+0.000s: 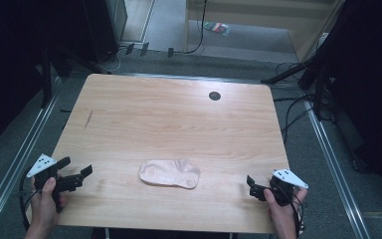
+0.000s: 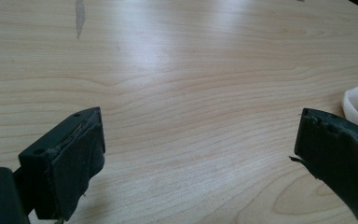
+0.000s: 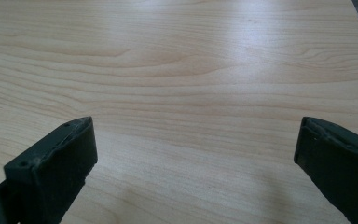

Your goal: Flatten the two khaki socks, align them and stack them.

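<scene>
On the wooden table (image 1: 179, 119) a flat pale sock (image 1: 169, 174) lies near the front edge, between the left gripper (image 1: 75, 172) and the right gripper (image 1: 251, 185), both with jaws wide apart and holding nothing, while a small dark hole (image 1: 214, 95) sits far behind.

I can read no text, label, brand or number anywhere here. The sock (image 1: 169, 174) at my 12 o'clock carries a few pale marks, too small and blurred to make out. The grey plates (image 1: 41, 164) atop my grippers bear only dark dots, not characters.
</scene>
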A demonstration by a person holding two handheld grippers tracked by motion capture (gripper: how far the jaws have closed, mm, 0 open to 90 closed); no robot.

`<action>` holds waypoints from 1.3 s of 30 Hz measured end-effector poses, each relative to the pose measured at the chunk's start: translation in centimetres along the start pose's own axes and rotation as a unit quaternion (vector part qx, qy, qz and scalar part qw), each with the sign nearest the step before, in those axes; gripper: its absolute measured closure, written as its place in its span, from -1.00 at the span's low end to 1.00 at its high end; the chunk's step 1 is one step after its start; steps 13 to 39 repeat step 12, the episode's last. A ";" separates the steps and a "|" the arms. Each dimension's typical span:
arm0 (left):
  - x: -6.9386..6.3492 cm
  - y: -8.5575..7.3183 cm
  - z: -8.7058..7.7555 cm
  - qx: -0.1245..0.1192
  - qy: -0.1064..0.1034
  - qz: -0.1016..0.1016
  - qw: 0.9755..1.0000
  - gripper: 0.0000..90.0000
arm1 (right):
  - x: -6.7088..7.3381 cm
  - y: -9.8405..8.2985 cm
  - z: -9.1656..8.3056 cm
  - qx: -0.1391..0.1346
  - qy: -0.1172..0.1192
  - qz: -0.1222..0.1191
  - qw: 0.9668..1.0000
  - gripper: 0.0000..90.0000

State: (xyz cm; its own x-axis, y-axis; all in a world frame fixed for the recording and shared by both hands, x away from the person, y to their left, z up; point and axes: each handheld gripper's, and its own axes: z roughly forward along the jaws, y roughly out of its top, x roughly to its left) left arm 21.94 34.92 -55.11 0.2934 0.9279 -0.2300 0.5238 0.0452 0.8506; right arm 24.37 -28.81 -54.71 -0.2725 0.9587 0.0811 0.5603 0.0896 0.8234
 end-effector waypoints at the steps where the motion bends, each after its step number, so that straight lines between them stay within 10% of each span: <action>1: 0.0 0.0 0.0 0.001 -0.001 0.003 1.000 -0.96 | 0.0 0.0 0.1 0.001 -0.001 -0.002 1.000 -1.00; 39: -0.2 0.0 0.3 0.011 0.001 0.011 1.000 -0.96 | -0.2 0.0 0.1 0.001 -0.001 0.007 1.000 -1.00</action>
